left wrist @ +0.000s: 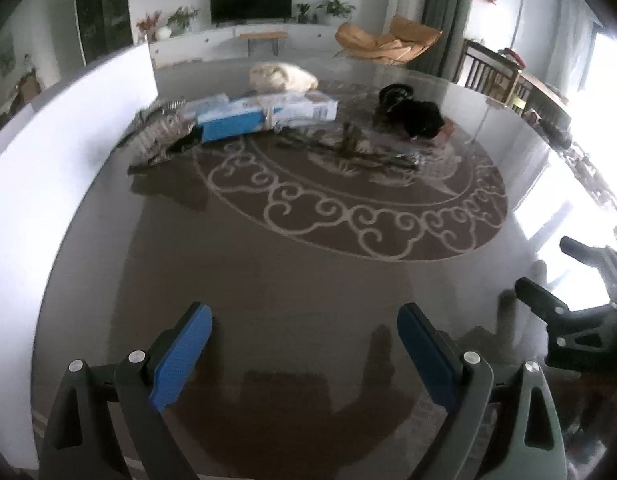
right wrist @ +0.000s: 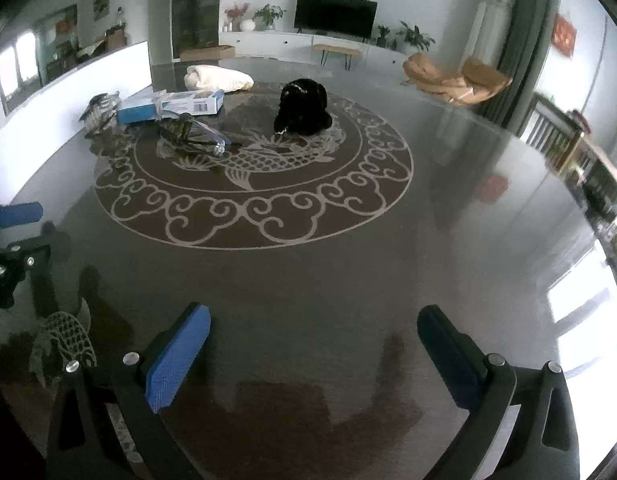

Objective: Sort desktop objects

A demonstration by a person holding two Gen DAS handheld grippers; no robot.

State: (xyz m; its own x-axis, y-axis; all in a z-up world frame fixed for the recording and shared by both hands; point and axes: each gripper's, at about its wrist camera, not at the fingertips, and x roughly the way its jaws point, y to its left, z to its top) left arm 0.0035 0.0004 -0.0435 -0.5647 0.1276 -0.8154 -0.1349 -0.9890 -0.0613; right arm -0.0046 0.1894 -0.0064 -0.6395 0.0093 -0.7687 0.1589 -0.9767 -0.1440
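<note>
The objects lie clustered at the far side of a dark glass table point(left wrist: 308, 276): a blue-and-white box point(left wrist: 264, 114), a white cloth bundle point(left wrist: 282, 76) behind it, a black fabric item point(left wrist: 416, 116), clear safety glasses point(left wrist: 348, 148) and a striped folded item point(left wrist: 160, 136). The right wrist view shows the box point(right wrist: 170, 106), the bundle point(right wrist: 218, 77), the black item point(right wrist: 304, 108) and the glasses point(right wrist: 200, 136). My left gripper point(left wrist: 304, 310) is open and holds nothing, low over the near table, far from the cluster. My right gripper point(right wrist: 314, 312) is open and holds nothing beside it.
A round fish-and-cloud ornament point(right wrist: 252, 184) marks the table's middle. A white panel point(left wrist: 68, 120) borders the table on the left. Each gripper shows at the other view's edge: the right gripper point(left wrist: 542, 264), the left gripper point(right wrist: 44, 227). A television and an armchair stand beyond.
</note>
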